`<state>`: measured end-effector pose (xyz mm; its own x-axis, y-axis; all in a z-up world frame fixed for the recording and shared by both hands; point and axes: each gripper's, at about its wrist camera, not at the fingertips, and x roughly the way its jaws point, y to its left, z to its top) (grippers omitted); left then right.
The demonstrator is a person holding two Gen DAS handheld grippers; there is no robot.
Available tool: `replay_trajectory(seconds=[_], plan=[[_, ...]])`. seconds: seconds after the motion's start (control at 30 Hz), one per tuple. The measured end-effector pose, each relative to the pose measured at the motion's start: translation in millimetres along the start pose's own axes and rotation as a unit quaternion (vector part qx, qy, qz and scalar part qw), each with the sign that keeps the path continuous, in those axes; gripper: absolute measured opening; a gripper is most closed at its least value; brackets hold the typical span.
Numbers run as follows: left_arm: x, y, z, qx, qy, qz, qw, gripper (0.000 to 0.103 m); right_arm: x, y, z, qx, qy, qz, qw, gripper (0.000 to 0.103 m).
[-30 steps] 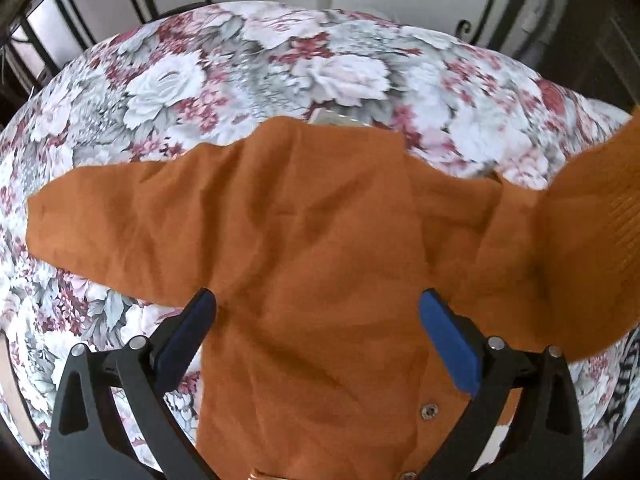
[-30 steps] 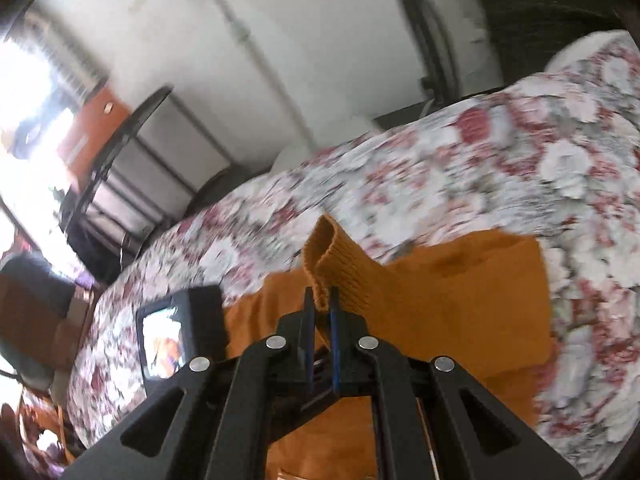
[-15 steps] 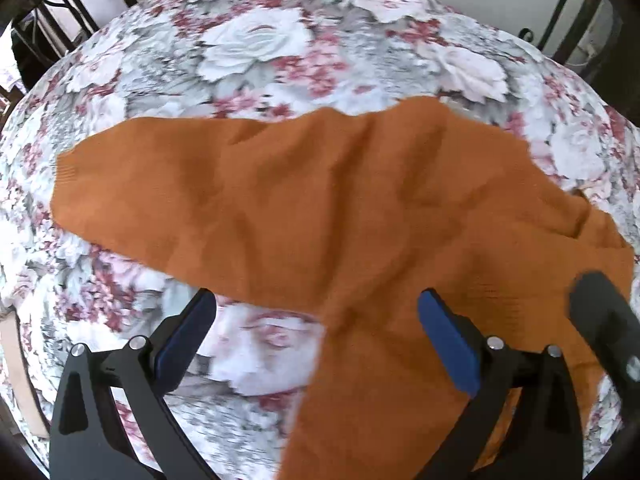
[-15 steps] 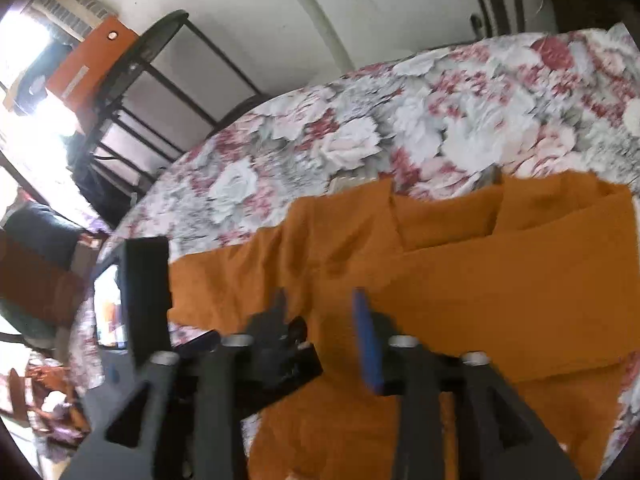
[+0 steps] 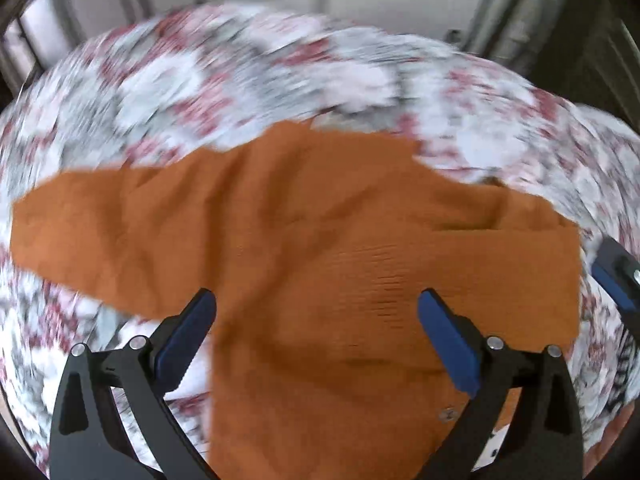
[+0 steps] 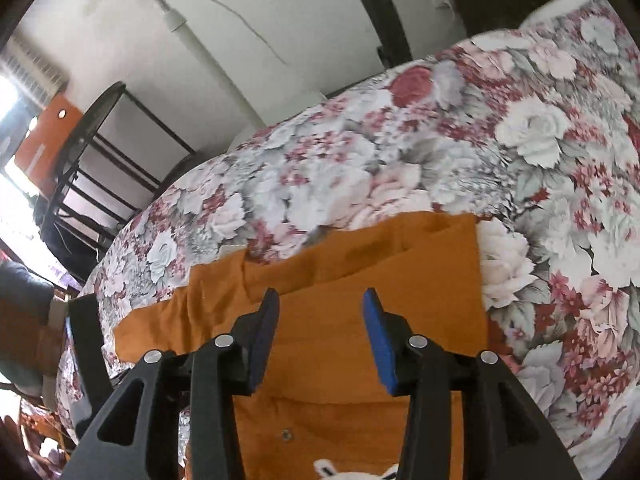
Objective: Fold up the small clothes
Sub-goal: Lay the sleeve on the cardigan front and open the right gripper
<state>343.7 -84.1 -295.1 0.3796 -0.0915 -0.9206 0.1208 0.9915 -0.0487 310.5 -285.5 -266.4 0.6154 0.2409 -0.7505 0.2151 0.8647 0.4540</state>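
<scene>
Orange cardigan (image 5: 320,264) lies flat on the floral sheet (image 6: 400,152), right sleeve laid across the body so it squares up. My R gripper (image 6: 320,336) hangs part-open, empty, just above the fold. L gripper (image 5: 316,332) is wide & empty, near the other sleeve (image 5: 100,232), prob next to fold.

The right gripper (image 6: 320,336), black tongs with blue pads, hangs with its jaws apart and nothing between them. Right under and past the tips lies a small orange knitted sweater (image 6: 400,280) on a rose-patterned bed cover (image 6: 400,152). One sleeve lies folded across the body. To the left of the tongs stands a black metal rack (image 6: 100,168).
</scene>
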Motion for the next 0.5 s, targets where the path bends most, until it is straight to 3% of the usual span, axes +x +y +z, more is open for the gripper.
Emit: replay_trajectory(seconds=[0.07, 0.1, 0.13, 0.17, 0.23, 0.3, 0.33, 0.37, 0.43, 0.5], plan=[[11.4, -23.3, -3.4, 0.054, 0.002, 0.058, 0.9969, 0.098, 13.0, -12.2, 0.2, 0.015, 0.015, -0.002, 1.000, 0.044], [28.3, -32.6, -7.7, 0.082, 0.019, 0.104, 0.9910, 0.099, 25.0, -19.7, -1.6, 0.023, 0.038, -0.012, 0.999, 0.044], [47.9, -38.0, -13.2, 0.097, 0.047, 0.117, 0.9873, 0.099, 38.1, -27.8, -5.3, 0.031, 0.065, -0.027, 0.997, 0.040], [54.1, -32.5, -20.6, 0.088, 0.050, 0.111, 0.9886, 0.099, 54.6, -40.8, -11.7, 0.046, 0.093, -0.034, 0.994, 0.032], [52.9, -21.5, -19.7, 0.057, 0.048, 0.091, 0.9931, 0.099, 65.5, -62.0, -18.4, 0.075, 0.097, -0.036, 0.992, 0.014], [42.6, -14.7, -8.9, 0.044, 0.051, 0.073, 0.9950, 0.099, 55.6, -66.3, -13.8, 0.105, 0.093, -0.021, 0.990, 0.015], [33.0, -11.6, -3.5, 0.034, 0.036, 0.062, 0.9969, 0.099, 42.7, -62.8, -10.6, 0.110, 0.077, -0.012, 0.991, 0.021], [23.2, -8.6, 1.5, 0.026, 0.019, 0.049, 0.9983, 0.098, 34.3, -57.9, -9.5, 0.098, 0.067, -0.012, 0.993, 0.029], [12.1, -6.2, 6.7, 0.021, -0.004, 0.031, 0.9993, 0.098, 14.9, -45.1, -15.2, 0.060, 0.054, -0.025, 0.996, 0.035], [25.1, -7.1, 7.3, 0.037, 0.023, 0.045, 0.9980, 0.098, 10.6, -43.6, -28.4, 0.055, 0.075, -0.023, 0.995, 0.036]])
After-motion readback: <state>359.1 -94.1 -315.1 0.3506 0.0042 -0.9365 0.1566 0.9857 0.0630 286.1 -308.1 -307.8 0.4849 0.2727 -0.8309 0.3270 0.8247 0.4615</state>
